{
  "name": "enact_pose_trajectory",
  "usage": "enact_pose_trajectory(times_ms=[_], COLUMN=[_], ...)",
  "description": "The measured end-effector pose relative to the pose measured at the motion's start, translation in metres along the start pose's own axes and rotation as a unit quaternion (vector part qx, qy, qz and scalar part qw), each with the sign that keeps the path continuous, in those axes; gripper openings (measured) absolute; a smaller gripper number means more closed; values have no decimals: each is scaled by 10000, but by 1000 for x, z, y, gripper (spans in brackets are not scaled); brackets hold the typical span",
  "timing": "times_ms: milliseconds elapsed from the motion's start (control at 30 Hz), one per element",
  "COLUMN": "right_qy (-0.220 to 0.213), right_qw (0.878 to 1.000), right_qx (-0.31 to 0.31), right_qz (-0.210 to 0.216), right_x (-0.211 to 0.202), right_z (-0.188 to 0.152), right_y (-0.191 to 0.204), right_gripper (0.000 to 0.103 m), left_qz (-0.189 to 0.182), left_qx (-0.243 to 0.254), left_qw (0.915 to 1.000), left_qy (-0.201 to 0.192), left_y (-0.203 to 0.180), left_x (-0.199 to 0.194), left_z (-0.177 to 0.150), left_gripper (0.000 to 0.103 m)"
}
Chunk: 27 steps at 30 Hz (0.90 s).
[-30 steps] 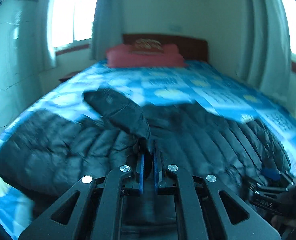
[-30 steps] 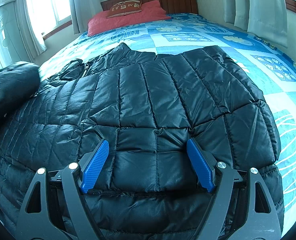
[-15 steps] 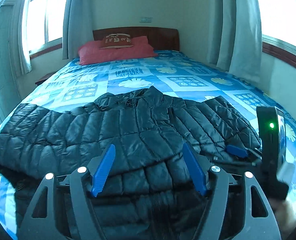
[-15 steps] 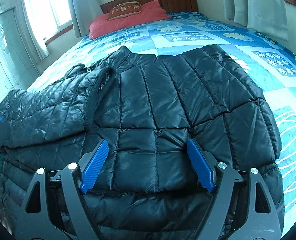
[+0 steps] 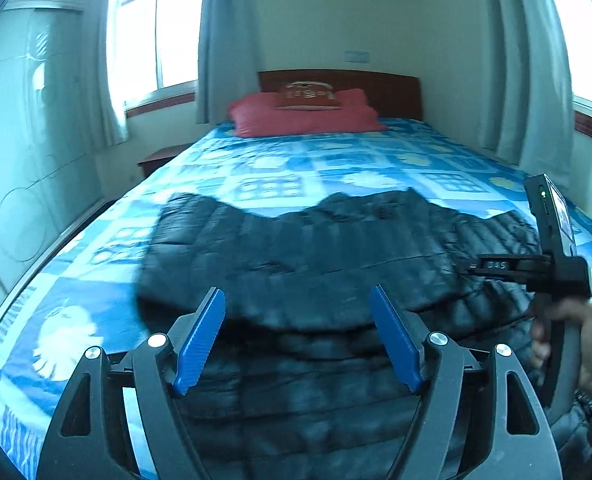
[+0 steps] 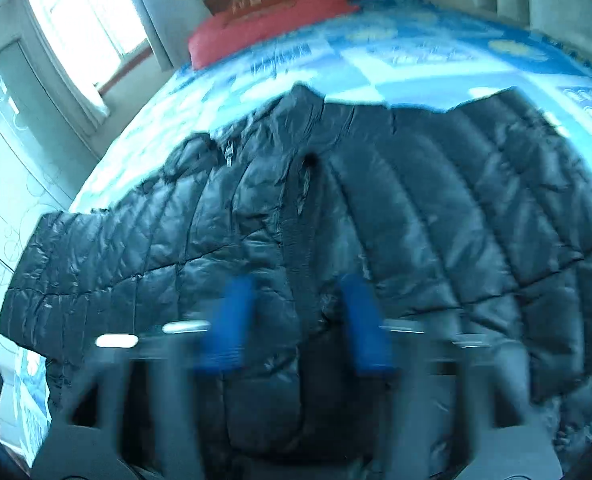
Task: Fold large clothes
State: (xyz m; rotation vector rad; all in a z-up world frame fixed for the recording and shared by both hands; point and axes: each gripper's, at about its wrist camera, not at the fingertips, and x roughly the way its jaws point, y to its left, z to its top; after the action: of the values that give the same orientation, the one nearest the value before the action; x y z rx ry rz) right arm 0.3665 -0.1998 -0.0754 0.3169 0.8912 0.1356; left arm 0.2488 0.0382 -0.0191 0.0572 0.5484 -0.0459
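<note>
Black quilted jacket [image 5: 336, 272] lies spread across the near end of the bed [image 5: 336, 168], under both grippers. Nearest, the left gripper [image 5: 298, 336] hangs over its hem, fingers wide and opening with nothing gripped, while the right gripper [image 6: 296, 320], blurred, is closing its blue fingers [image 6: 231, 320] around a jacket fold. Farther off, a red pillow [image 5: 304, 116] rests against the headboard.

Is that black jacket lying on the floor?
No, the black jacket is spread on the blue patterned bed, below the red pillow.
</note>
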Motion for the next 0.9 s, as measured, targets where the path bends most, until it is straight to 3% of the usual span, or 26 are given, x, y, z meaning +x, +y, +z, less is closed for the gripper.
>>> enact_pose_trajectory(times_ms=[133, 233, 367, 467, 567, 633, 733, 900], right_qy=[-485, -680, -520, -221, -287, -570, -833, -253], right_qw=[9983, 9965, 9937, 9940, 9930, 9896, 9865, 9873], right_qx=[-235, -143, -12, 239, 202, 168, -134, -644], right_qz=[-235, -457, -991, -1048, -1130, -1310, -1403, -1433], right_x=[-37, -61, -60, -45, -51, -60, -61, -18], right_z=[1, 2, -2, -10, -8, -4, -3, -13], right_y=[-2, -28, -70, -95, -92, -83, -65, -59], right_gripper=[18, 18, 18, 19, 26, 37, 38, 40], left_qz=[109, 145, 159, 131, 151, 223, 370, 732], left_qx=[-118, -274, -478, -598, -714, -744, -817, -789], left_qw=[9999, 9995, 9987, 9976, 9961, 9954, 9936, 9872], left_qy=[-28, -20, 121, 322, 505, 555, 683, 1174], left_y=[24, 37, 46, 49, 54, 57, 61, 65], left_x=[-3, 0, 13, 28, 45, 56, 75, 112], left_z=[-2, -3, -6, -7, -4, -1, 5, -2], left_gripper=[74, 74, 74, 74, 74, 74, 74, 74])
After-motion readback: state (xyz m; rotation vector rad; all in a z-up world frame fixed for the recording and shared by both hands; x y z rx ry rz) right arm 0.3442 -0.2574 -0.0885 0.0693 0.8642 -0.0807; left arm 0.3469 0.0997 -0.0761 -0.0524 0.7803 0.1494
